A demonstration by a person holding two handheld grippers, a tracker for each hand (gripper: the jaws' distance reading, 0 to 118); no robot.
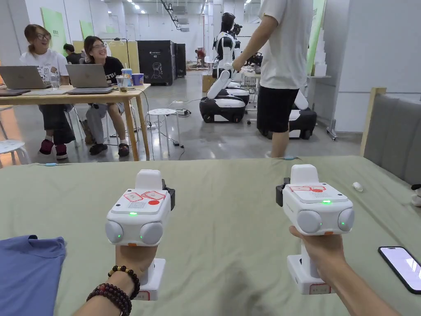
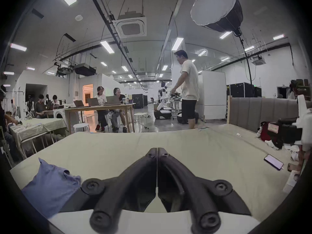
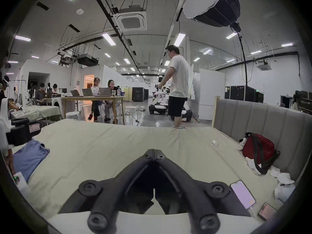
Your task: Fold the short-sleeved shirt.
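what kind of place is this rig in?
Looks like a robotics lab or data-collection studio in an open hall: wheeled humanoid robots parked on the floor, a softbox light overhead, and a mock bed as the work surface.

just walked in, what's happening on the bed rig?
A person holds the left gripper and the right gripper above the green sheet; in the gripper views both sets of jaws are closed on nothing. The blue shirt lies bunched at the left edge, untouched, so folding hasn't begun. A phone lies on the right of the sheet.
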